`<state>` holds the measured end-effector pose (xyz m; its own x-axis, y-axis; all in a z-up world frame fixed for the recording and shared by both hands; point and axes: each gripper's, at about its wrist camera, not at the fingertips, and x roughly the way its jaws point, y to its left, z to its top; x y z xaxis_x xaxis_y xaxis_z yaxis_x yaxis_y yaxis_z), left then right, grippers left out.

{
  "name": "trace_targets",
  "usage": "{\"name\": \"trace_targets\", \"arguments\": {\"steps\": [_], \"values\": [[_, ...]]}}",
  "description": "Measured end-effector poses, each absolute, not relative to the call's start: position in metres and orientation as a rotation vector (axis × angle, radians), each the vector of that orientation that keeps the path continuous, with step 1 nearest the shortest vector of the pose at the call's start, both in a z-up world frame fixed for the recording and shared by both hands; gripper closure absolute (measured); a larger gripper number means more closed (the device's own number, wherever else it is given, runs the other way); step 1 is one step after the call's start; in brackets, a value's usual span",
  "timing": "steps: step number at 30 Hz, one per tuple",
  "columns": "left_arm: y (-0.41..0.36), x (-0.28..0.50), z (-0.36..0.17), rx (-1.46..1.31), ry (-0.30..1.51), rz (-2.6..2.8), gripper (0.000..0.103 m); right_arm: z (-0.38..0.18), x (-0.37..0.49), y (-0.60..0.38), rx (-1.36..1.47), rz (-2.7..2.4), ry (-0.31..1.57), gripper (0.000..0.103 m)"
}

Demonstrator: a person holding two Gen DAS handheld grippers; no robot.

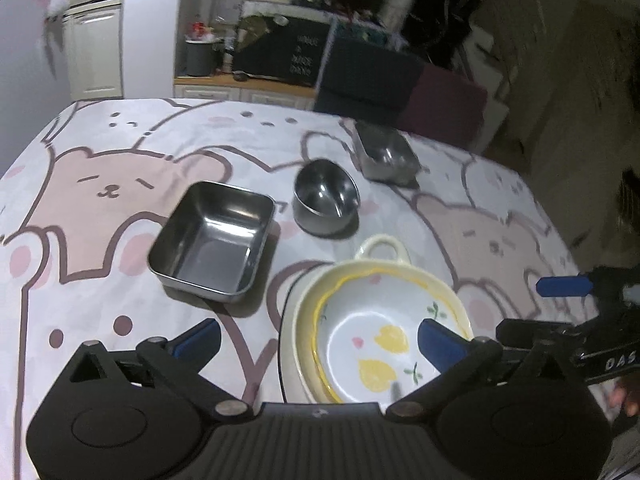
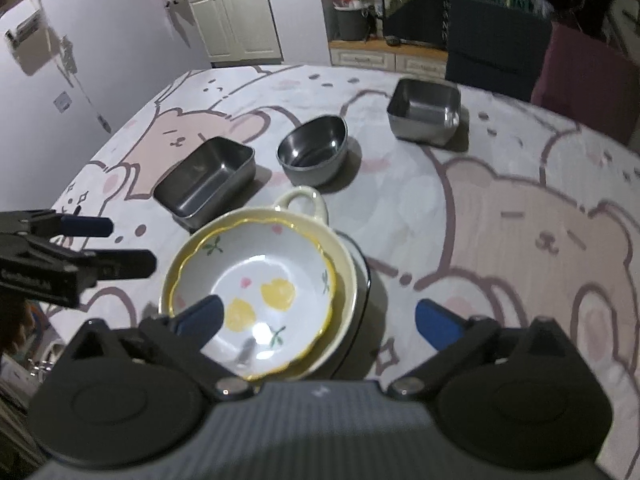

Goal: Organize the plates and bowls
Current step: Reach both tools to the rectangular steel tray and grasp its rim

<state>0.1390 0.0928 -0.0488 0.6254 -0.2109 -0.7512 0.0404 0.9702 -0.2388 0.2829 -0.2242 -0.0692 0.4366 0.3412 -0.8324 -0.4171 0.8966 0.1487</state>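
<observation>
Stacked near the front edge of the bench (image 1: 120, 280): a white bowl (image 1: 372, 344) with yellow rim and yellow fruit print, upright and mouth up, nested in a pale cream dish (image 1: 404, 270) whose loop handle (image 1: 382, 248) points away toward the far side, giving the stack its long axis front to back. Under both, seemingly a dark-edged flat plate (image 2: 362, 280), though only a thin black arc shows. Just behind and to the left, a square steel tray (image 1: 214, 240), open side up, set cornerwise to the stack and apart from it. Behind the handle, a round steel bowl (image 1: 326, 200), upright, close to the handle but not touching. Farther back and to the right, a second steel tray (image 1: 386, 156), well apart from the rest. Spread over the bench, a cloth with pink bear drawings. Left gripper (image 1: 320, 340) hovering over the left part of the stack, jaws spread wide and released, right blue pad above the white bowl, nothing between the pads. Right gripper (image 2: 320, 318) likewise released and wide, left pad above the bowl's near rim, right pad above bare cloth. Beyond the bench, dark chairs and kitchen cupboards, blurred.
</observation>
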Motion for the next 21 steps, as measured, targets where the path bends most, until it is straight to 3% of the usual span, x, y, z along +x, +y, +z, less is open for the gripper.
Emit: {"name": "trace_targets", "arguments": {"steps": [17,21], "values": [[0.156,0.157,-0.074,-0.517,0.848,0.07,0.0,-0.066,0.378,-0.151,-0.348,0.669,0.817,0.001],[0.172,0.163,-0.08,-0.579,0.834,0.155,0.0,-0.075,0.411,-0.114,-0.421,0.79,0.807,0.009]]}}
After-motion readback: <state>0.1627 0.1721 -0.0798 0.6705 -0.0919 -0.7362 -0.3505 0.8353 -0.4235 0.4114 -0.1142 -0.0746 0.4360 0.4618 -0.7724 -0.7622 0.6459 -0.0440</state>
